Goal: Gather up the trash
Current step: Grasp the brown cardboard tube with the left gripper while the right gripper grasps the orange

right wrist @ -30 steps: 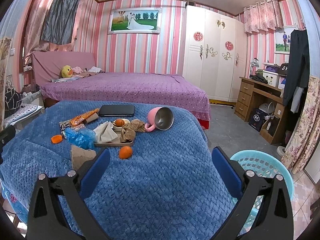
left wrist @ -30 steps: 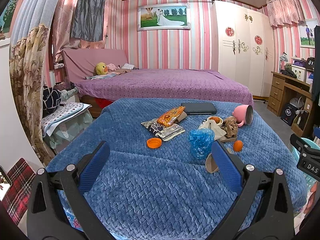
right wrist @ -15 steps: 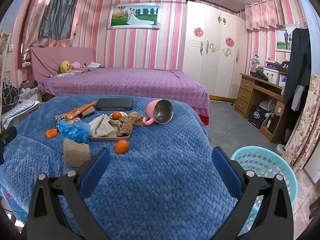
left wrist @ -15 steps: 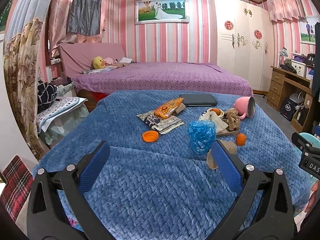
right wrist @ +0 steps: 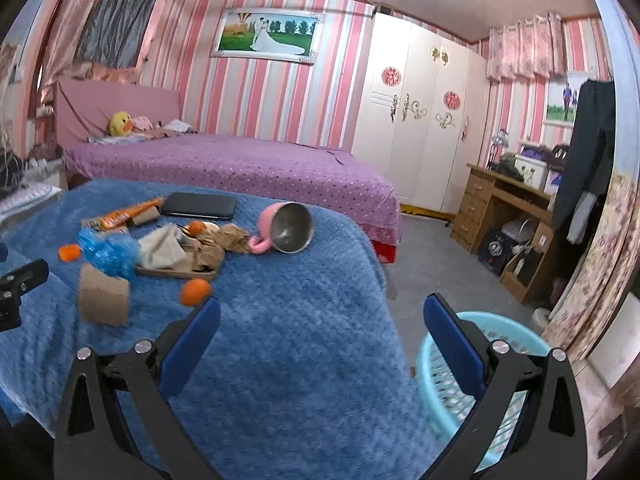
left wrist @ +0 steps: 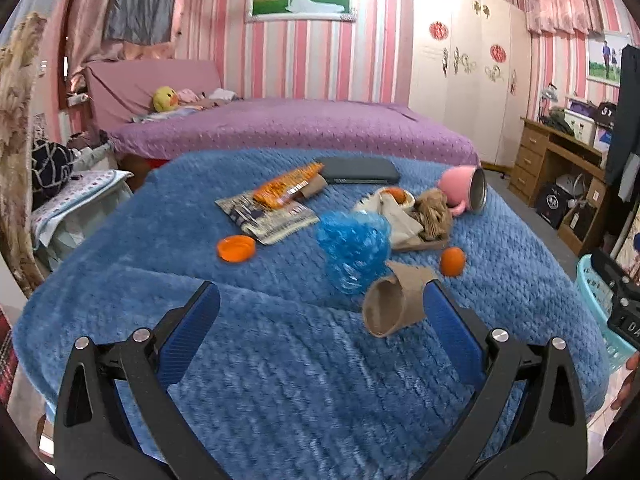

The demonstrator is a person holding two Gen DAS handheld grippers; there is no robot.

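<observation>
The left claw (left wrist: 320, 308) is spread wide and empty above the blue blanket (left wrist: 280, 380), its right finger just beside a cardboard tube (left wrist: 394, 302) with a blue plastic wrapper (left wrist: 354, 248) behind it. The right claw (right wrist: 322, 312) is also wide and empty, its left finger near an orange (right wrist: 195, 291) and its right finger over the turquoise basket (right wrist: 516, 344) on the floor. Farther back lie a snack packet (left wrist: 286, 190), an orange lid (left wrist: 236, 248), crumpled paper (left wrist: 434, 216) and a tipped pink mug (left wrist: 464, 192).

Open blue blanket (left wrist: 280, 380) lies bare ahead of the left gripper (left wrist: 320, 320), until the cardboard tube (left wrist: 394, 304) and blue plastic wrap (left wrist: 354, 250) crowd in, seemingly touching. Clutter beyond; right-hand blanket stretch toward the turquoise basket (right wrist: 516, 344) stays free.
</observation>
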